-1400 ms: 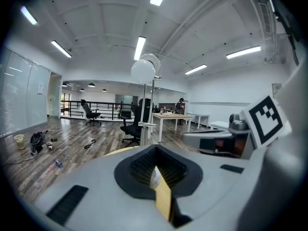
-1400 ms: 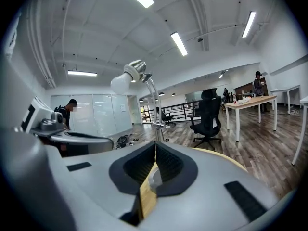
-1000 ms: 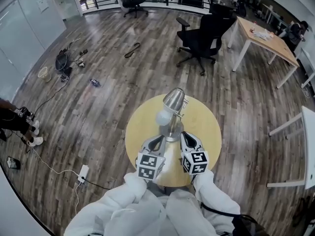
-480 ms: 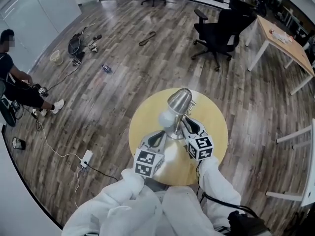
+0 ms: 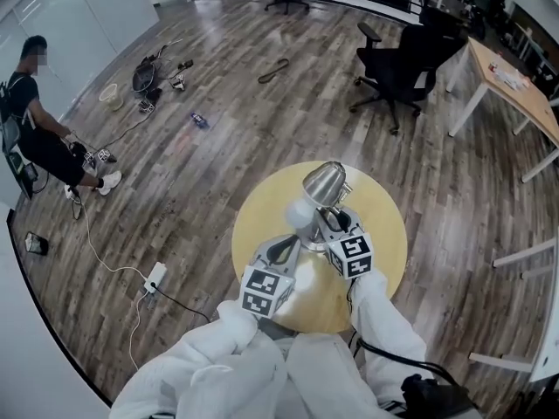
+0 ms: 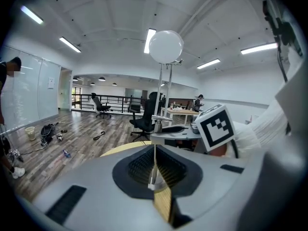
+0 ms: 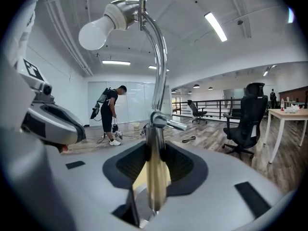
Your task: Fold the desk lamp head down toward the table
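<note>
A desk lamp (image 5: 319,201) stands near the middle of a round yellow table (image 5: 384,225), and both grippers reach in at it from the near edge. The left gripper (image 5: 281,250) sits to the left of the lamp base with its fingers pressed together and nothing between them; in the left gripper view the two pads meet in a thin line (image 6: 154,167). From there the white bulb (image 6: 165,46) shows high above on its thin post (image 6: 161,97), with the right gripper's marker cube (image 6: 215,126) just to the right. The right gripper (image 5: 332,225) is at the foot of the lamp. Its jaws have just been opening and now stand wide apart, with the shiny post (image 7: 155,153) upright between them and a gap on each side, so the pads do not press on it. Above a small joint (image 7: 156,119) the neck (image 7: 159,47) curves up and over to the left, and the lamp head (image 5: 325,183) is raised well above the table, its bulb pointing left and slightly down in the right gripper view. Beyond the table lie a wood floor (image 5: 227,138), a black office chair (image 5: 397,68), a wooden desk (image 5: 515,85) and a person (image 5: 39,138) at the far left.
</note>
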`<state>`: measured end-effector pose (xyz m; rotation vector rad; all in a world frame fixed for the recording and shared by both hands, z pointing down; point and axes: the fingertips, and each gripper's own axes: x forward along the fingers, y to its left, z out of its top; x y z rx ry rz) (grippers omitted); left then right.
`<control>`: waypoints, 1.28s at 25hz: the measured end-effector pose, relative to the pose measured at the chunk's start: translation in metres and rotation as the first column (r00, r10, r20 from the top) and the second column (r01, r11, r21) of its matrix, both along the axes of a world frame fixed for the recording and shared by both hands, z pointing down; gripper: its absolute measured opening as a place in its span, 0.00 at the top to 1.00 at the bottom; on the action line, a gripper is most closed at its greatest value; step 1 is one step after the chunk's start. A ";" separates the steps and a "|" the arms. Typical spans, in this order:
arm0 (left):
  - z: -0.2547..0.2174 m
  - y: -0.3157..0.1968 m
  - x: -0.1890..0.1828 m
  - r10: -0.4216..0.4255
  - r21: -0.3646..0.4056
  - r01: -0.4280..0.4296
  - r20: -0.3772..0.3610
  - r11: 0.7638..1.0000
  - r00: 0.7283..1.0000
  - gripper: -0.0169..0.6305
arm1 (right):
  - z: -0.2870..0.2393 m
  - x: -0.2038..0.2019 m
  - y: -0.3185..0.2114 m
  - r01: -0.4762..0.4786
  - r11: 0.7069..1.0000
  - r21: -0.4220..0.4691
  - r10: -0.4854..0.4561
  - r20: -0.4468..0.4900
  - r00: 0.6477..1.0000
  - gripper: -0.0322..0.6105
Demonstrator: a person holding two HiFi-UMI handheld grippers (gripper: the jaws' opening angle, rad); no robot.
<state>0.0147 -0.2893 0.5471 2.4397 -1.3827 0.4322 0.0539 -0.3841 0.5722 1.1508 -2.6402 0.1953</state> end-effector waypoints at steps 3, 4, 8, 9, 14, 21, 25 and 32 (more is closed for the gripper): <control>-0.001 0.002 -0.004 -0.002 -0.020 0.002 -0.032 1.000 0.999 0.90 | -0.001 0.001 -0.002 0.014 1.000 -0.002 -0.014 0.001 1.000 0.76; -0.003 0.004 -0.005 0.007 -0.026 -0.008 -0.054 1.000 0.999 0.81 | -0.001 0.001 -0.002 0.017 1.000 -0.003 -0.017 0.001 1.000 0.76; -0.038 0.011 -0.025 0.034 0.054 -0.032 -0.038 0.998 0.999 0.69 | 0.001 0.000 -0.001 0.022 1.000 -0.005 -0.022 0.002 1.000 0.76; -0.056 0.012 -0.030 0.047 0.097 -0.045 -0.018 0.994 0.999 0.68 | 0.001 0.000 -0.001 0.024 1.000 -0.006 -0.024 0.002 1.000 0.76; -0.178 0.014 -0.020 0.175 0.286 -0.162 -0.022 0.945 0.984 0.56 | 0.002 0.001 0.002 0.024 1.000 -0.005 -0.024 0.005 1.000 0.76; -0.222 -0.023 0.028 0.294 0.214 -0.306 0.085 0.928 0.952 0.54 | 0.001 0.002 0.002 0.006 1.000 -0.008 -0.006 0.001 1.000 0.76; -0.215 -0.031 0.040 0.327 0.134 -0.333 0.068 0.933 0.943 0.54 | 0.002 0.001 0.003 0.006 1.000 -0.007 -0.006 0.000 1.000 0.76; -0.219 -0.036 0.043 0.324 0.123 -0.341 0.139 0.932 0.936 0.57 | 0.001 0.001 0.003 0.020 1.000 -0.005 -0.020 0.009 1.000 0.76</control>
